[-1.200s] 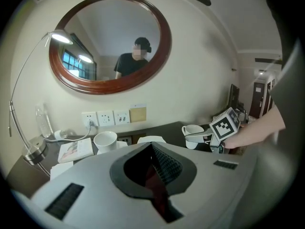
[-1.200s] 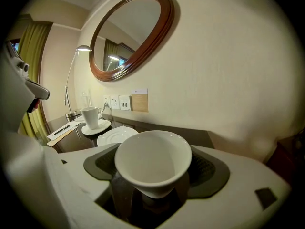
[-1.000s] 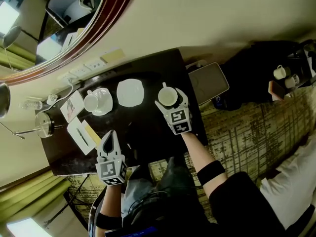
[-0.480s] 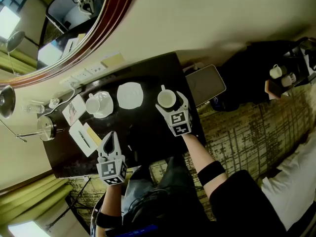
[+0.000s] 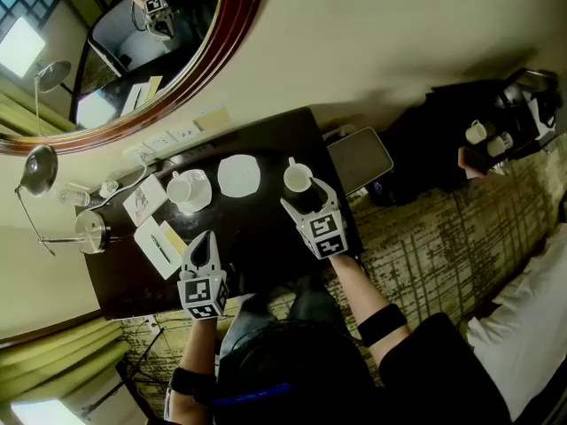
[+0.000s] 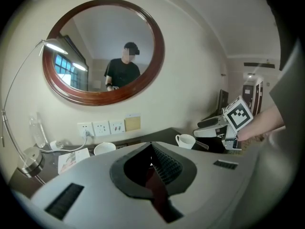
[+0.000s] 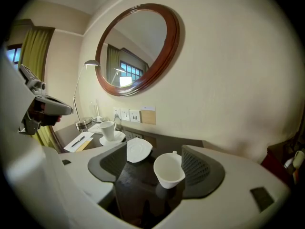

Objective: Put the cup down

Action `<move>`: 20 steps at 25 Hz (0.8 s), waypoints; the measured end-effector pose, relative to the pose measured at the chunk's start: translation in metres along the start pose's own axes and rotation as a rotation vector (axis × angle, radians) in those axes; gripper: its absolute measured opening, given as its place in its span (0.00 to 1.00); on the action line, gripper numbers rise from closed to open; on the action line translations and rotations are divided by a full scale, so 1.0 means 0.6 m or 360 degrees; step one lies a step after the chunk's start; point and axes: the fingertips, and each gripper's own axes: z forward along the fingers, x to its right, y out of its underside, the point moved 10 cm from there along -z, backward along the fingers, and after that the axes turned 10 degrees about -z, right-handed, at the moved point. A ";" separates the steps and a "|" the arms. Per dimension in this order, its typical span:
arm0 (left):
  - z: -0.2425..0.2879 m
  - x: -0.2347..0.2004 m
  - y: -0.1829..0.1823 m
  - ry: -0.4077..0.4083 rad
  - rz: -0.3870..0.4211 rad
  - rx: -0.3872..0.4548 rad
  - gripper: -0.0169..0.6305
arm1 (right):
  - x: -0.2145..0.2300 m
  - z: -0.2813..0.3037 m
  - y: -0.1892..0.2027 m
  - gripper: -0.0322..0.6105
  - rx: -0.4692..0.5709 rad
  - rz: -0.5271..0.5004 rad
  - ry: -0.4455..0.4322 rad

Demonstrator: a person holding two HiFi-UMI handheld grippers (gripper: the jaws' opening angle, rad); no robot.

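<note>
Right gripper view: white cup stands on the dark bench, apparently free, between the parted, just-narrowing jaws of the right hand-held gripper.
Likely light, rigid, slippery, chippable china; pinch gently across the rim. Meanwhile the left hand-held gripper is closed, empty.

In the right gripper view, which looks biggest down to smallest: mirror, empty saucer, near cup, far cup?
1. mirror
2. near cup and empty saucer: about alike, and the cup is closer to the camera
3. far cup
</note>
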 end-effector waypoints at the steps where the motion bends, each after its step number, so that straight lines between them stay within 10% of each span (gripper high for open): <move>1: -0.005 -0.003 -0.002 0.0011 0.0001 0.0001 0.03 | -0.008 -0.010 -0.009 0.59 0.0011 -0.0003 -0.0002; 20: -0.063 -0.073 -0.002 0.0184 -0.0008 0.0042 0.03 | -0.192 -0.083 -0.109 0.06 0.0116 0.0002 -0.0039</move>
